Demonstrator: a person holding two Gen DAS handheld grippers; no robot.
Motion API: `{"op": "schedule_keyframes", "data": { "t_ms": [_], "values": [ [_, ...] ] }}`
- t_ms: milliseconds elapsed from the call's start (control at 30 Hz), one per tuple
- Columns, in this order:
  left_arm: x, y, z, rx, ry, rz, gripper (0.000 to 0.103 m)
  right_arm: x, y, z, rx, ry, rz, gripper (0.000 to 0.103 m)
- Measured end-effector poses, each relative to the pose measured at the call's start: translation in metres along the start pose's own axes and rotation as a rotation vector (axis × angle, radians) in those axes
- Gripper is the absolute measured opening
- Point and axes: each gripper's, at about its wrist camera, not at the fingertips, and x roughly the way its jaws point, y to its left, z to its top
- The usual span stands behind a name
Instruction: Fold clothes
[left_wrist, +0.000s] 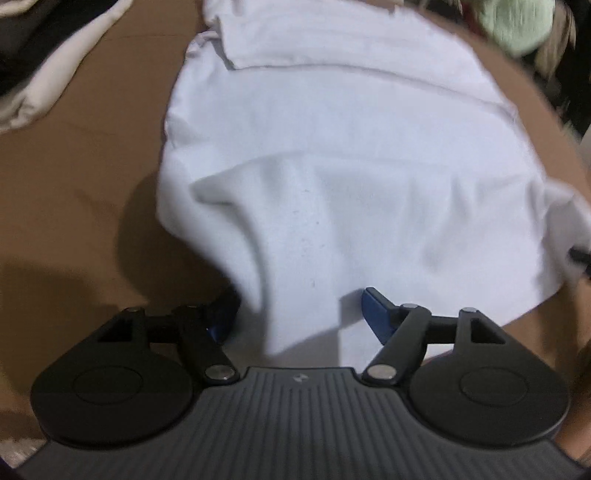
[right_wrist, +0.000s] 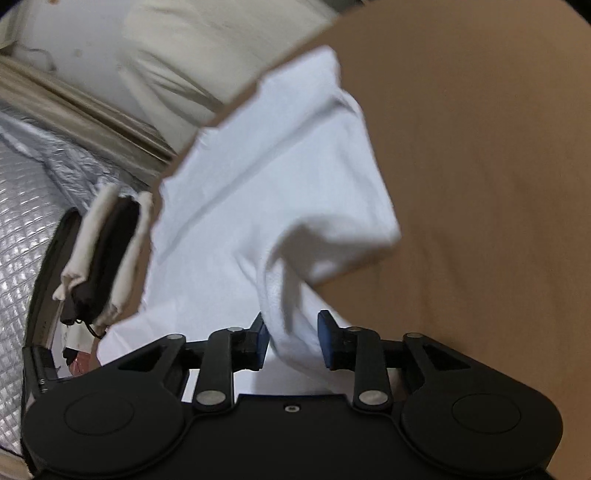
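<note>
A white garment (left_wrist: 332, 166) lies partly folded on the brown table (left_wrist: 74, 166). My left gripper (left_wrist: 299, 314) is open, its blue pads (left_wrist: 375, 314) wide apart with the garment's near edge lying loose between them. In the right wrist view the same white garment (right_wrist: 258, 192) lies across the table (right_wrist: 480, 147). My right gripper (right_wrist: 293, 339) has its jaws partly closed around a raised fold of the white cloth, with a blue pad (right_wrist: 327, 339) at each side of it.
A cream cloth (left_wrist: 62, 74) lies at the table's far left and a pale green item (left_wrist: 517, 26) at the far right. In the right wrist view a dark pouch with cream edging (right_wrist: 103, 254) sits beside the garment, with quilted silver material (right_wrist: 26, 221) and cream bedding (right_wrist: 147, 48) beyond.
</note>
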Motion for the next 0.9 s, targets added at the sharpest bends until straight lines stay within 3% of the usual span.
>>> {"op": "schedule_keyframes", "data": {
  "t_ms": [67, 100, 133, 167, 267, 400, 500, 567, 700, 800, 900],
  "values": [
    [0.003, -0.005, -0.002, 0.028, 0.015, 0.018, 0.006, 0.003, 0.001, -0.003, -0.001, 0.009, -0.004, 0.034],
    [-0.008, -0.010, -0.002, 0.047, -0.044, 0.012, 0.006, 0.003, 0.005, -0.004, -0.029, -0.006, -0.021, 0.031],
    [-0.026, -0.019, -0.006, 0.096, -0.134, 0.029, 0.006, 0.002, 0.011, -0.005, -0.067, -0.024, -0.047, 0.016],
    [-0.041, -0.026, -0.009, 0.126, -0.200, 0.037, 0.006, 0.001, 0.017, -0.006, -0.104, -0.043, -0.072, 0.009],
    [-0.070, -0.028, -0.017, 0.077, -0.292, -0.026, 0.006, -0.010, 0.033, -0.011, -0.183, -0.118, -0.075, 0.008],
    [-0.070, -0.020, -0.024, 0.037, -0.281, -0.001, 0.006, -0.028, 0.038, -0.015, -0.187, -0.204, -0.031, 0.008],
    [-0.061, 0.000, -0.020, -0.077, -0.229, -0.017, 0.007, -0.038, 0.038, -0.013, -0.186, -0.247, -0.025, 0.008],
    [-0.057, 0.019, -0.020, -0.162, -0.202, -0.065, 0.007, -0.043, 0.039, -0.010, -0.172, -0.274, -0.018, 0.008],
    [-0.046, 0.034, -0.022, -0.232, -0.186, -0.127, 0.007, -0.052, 0.045, -0.006, -0.159, -0.317, -0.029, 0.008],
    [-0.044, 0.042, -0.023, -0.311, -0.195, -0.249, 0.007, -0.055, 0.050, -0.007, -0.177, -0.318, -0.046, 0.008],
    [-0.045, 0.044, -0.020, -0.342, -0.215, -0.297, 0.007, -0.048, 0.053, -0.008, -0.204, -0.303, -0.056, 0.008]
  ]
}}
